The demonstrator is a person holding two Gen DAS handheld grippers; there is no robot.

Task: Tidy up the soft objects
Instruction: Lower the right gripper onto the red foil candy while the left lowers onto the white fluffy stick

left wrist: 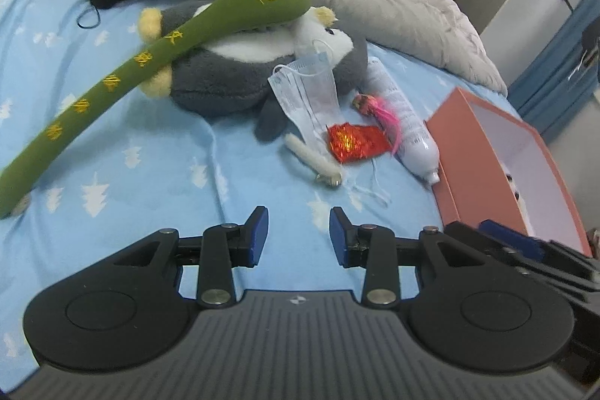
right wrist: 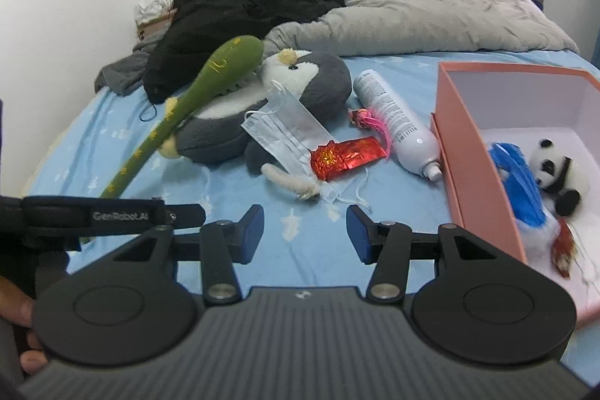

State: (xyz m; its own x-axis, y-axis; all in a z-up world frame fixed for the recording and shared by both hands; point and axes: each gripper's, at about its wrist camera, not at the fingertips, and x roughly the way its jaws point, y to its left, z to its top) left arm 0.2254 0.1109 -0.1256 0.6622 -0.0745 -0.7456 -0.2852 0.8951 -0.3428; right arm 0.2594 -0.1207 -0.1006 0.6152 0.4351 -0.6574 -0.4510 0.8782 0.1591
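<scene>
Your left gripper: fingers apart, holding nothing.
Your right gripper: fingers apart, holding nothing.
Pink cardboard box: right of frame.

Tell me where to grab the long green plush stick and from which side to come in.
Grip the green plush stick on its thin shaft, on the free stretch below the grey penguin plush. Its fat head rests on the penguin, too wide for the jaws; the shaft is narrow and slopes down to the sheet. Probably come from above with the open left gripper, jaws across the shaft.
</scene>
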